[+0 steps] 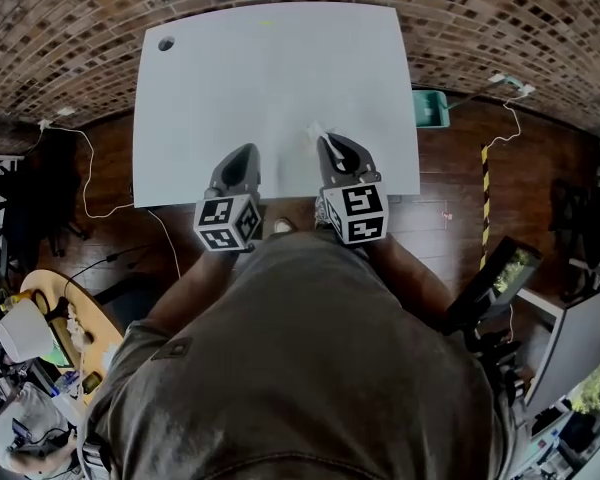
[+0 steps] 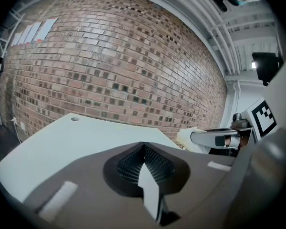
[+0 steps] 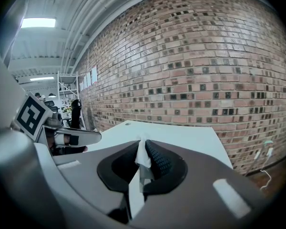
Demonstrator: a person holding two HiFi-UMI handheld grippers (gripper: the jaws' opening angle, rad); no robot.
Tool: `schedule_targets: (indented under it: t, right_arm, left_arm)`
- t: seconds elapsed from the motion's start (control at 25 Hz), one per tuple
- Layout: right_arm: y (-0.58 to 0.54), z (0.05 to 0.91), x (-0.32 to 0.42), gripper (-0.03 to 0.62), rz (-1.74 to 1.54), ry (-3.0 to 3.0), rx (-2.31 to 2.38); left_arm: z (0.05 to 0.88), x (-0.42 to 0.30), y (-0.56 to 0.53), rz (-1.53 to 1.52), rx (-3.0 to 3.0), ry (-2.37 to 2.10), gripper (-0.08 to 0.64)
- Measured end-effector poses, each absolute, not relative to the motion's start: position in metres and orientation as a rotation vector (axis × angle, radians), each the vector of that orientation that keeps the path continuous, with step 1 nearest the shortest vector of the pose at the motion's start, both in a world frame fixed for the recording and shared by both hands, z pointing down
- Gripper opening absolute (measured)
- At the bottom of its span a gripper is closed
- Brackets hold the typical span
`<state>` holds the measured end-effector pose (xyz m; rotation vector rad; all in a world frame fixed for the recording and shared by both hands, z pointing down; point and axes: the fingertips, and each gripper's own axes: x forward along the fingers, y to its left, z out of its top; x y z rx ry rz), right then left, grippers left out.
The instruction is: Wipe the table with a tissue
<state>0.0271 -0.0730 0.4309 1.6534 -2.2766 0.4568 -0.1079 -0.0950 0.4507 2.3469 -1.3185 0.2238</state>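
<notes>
A white tissue [image 3: 142, 155] is pinched between the jaws of my right gripper [image 3: 144, 157], and a tuft of it sticks out at the tip [image 1: 315, 130]. In the head view the right gripper [image 1: 325, 144] hovers over the near right part of the pale table [image 1: 270, 78]. My left gripper [image 1: 248, 154] is beside it on the left, over the table's near edge, shut with nothing in it [image 2: 143, 149]. In the left gripper view the right gripper's side shows with the tissue [image 2: 188, 138] bulging from it.
The table has a round cable hole [image 1: 166, 43] at its far left corner. A brick wall [image 2: 119, 66] stands behind the table. A teal bin [image 1: 432, 108] sits on the wooden floor at the right. Cables [image 1: 90, 183] lie on the floor at the left.
</notes>
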Motion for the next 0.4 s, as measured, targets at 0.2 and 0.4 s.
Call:
schedule_targets:
  t: [0.2,0.4]
  right_arm:
    - [-0.0724,0.4294,0.0311,0.031,0.455,-2.274,1.659]
    - [-0.0735,0.4291,0.0328,0.031,0.448,-2.277,1.657]
  left_arm:
    - [0.4484,-0.1016,-0.094,0.208,2.352,-1.31,0.002]
    - [0.4484,-0.0987,-0.0932,0.209,2.355,-1.309,0.002]
